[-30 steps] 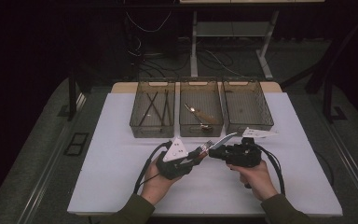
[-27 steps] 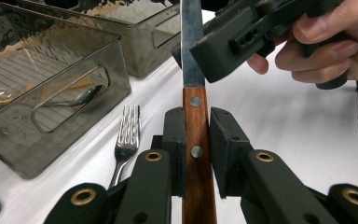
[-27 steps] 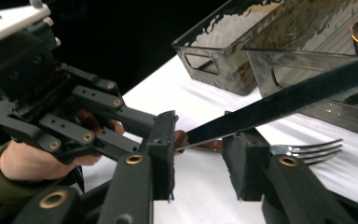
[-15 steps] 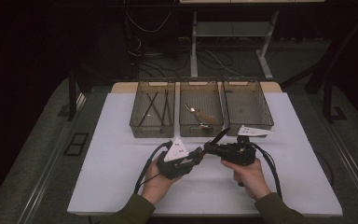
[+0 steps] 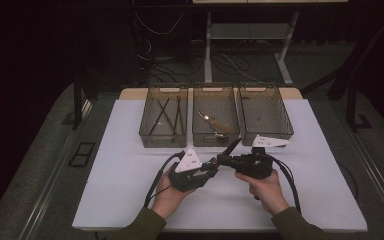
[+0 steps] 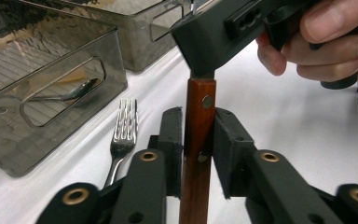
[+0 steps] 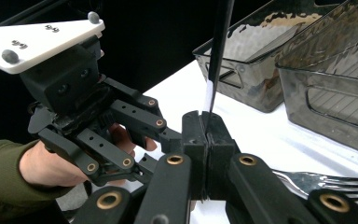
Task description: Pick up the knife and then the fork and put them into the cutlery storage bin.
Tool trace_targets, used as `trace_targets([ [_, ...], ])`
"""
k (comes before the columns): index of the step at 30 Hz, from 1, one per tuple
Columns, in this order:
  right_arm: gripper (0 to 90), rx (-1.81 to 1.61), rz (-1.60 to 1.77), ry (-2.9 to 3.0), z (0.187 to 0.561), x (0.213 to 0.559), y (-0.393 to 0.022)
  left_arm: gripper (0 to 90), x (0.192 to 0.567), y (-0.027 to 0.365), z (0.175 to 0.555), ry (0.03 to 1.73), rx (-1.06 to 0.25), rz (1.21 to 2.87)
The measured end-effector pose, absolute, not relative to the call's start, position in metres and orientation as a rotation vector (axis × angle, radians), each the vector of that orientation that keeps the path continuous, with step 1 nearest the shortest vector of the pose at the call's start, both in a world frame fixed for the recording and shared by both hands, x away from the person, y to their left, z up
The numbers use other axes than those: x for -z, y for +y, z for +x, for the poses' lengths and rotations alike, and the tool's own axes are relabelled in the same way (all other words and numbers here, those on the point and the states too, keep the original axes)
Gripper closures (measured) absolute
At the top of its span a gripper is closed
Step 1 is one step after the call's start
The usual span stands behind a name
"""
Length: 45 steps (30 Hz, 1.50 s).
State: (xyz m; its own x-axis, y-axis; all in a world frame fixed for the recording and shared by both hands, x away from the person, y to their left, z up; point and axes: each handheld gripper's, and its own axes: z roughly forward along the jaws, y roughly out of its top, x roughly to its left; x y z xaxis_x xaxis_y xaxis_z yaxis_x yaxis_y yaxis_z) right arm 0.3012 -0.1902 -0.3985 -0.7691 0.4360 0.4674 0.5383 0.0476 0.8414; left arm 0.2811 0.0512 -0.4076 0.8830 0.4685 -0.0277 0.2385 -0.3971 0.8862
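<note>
The table (image 5: pixel 130 165) carries a white top, with three smoked plastic bins in a row along its far edge. The left bin (image 5: pixel 163 122) holds dark sticks that look like chopsticks, the middle bin (image 5: pixel 216 121) holds a spoon (image 5: pixel 211 121), and the right bin (image 5: pixel 265 116) sits beside them.

Both grippers are held together above the table's near middle, in front of the middle bin. The left gripper (image 5: pixel 211 171) has its jaws clamped on the brown wooden handle of a knife (image 6: pixel 196 140); in the left gripper view the pads press on the handle from both sides, just below a rivet. The right gripper (image 5: pixel 222 159) has been closing its jaws, and they are now pressed together on the knife's blade; in the right gripper view the dark blade rises from between the two pads toward the bins. The knife thus spans both grippers, handle in the left, blade in the right, and its tip points toward the far edge.

A fork (image 6: pixel 122 140) lies on the table just beside the left gripper, tines toward the middle bin, near that bin's front wall but not touching it.
</note>
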Motion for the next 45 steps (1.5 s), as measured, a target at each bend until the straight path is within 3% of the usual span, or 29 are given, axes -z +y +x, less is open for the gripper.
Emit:
trace_targets([
  [14, 89.1, 1.815, -1.067, -2.372, 0.302, 0.392, -0.207, 45.1, 0.41, 0.087, 0.288, 0.523, -0.264, 2.012],
  [31, 89.1, 1.768, -1.186, -2.504, 0.306, 0.377, -0.247, 19.8, 0.43, 0.148, 0.279, 0.579, -0.207, 2.026],
  [40, 89.1, 1.73, -1.266, -2.574, 0.311, 0.363, -0.271, 2.9, 0.44, 0.157, 0.274, 0.62, -0.19, 2.045],
  [45, 89.1, 1.736, -1.308, -2.592, 0.314, 0.349, -0.291, 0.0, 0.442, 0.156, 0.272, 0.648, -0.195, 2.049],
])
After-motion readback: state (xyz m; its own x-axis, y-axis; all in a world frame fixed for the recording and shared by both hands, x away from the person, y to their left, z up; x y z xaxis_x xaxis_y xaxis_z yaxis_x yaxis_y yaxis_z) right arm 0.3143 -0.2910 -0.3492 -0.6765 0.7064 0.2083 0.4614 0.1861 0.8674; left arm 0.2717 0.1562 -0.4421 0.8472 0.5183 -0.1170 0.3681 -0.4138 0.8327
